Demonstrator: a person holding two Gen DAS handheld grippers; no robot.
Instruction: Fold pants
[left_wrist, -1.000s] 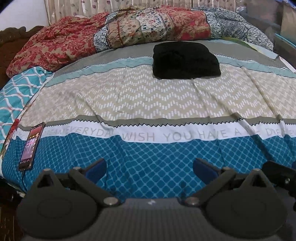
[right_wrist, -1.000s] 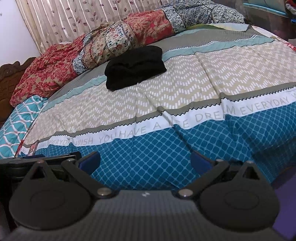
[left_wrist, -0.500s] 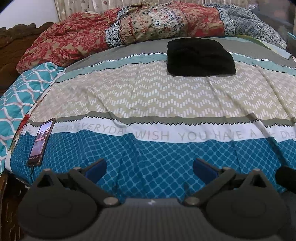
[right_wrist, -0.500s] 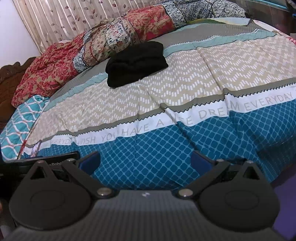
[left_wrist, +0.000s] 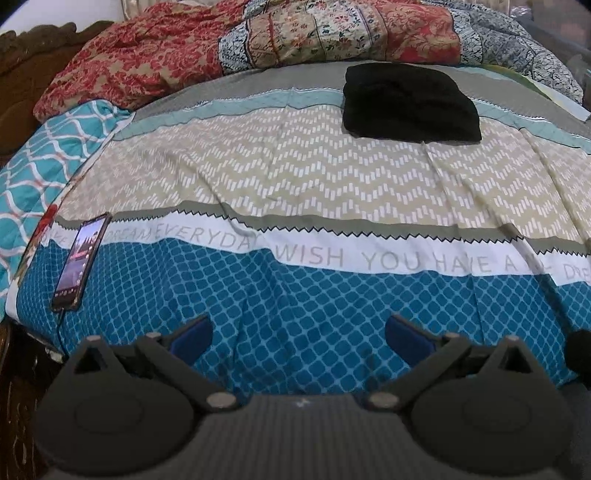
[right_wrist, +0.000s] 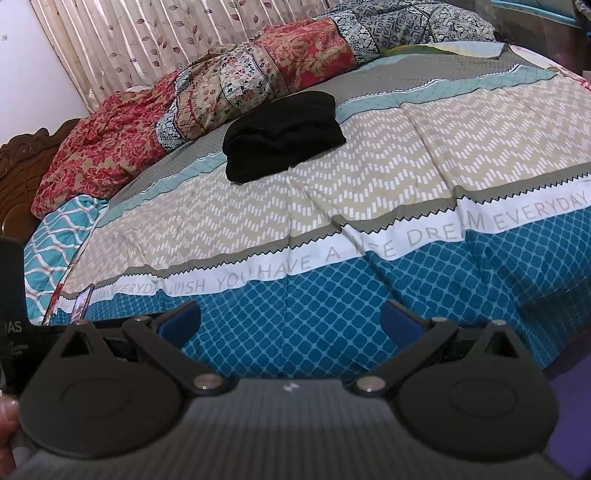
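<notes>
The black pants (left_wrist: 410, 103) lie as a compact folded bundle far back on the bed, on the grey and beige stripes; they also show in the right wrist view (right_wrist: 282, 136). My left gripper (left_wrist: 297, 338) is open and empty, held over the blue-patterned near edge of the bedspread, far short of the pants. My right gripper (right_wrist: 290, 319) is open and empty too, over the same blue band, with the pants far ahead and to the left.
A phone (left_wrist: 81, 262) with a lit screen and cable lies at the bed's near left edge. Rumpled red and floral quilts (left_wrist: 295, 40) pile along the back. A carved wooden headboard (right_wrist: 22, 162) stands left. Curtains (right_wrist: 147, 40) hang behind.
Both grippers have drifted slightly left, so the pants now sit further right in the views. Jaws stay open. Nothing on the bed has moved.
</notes>
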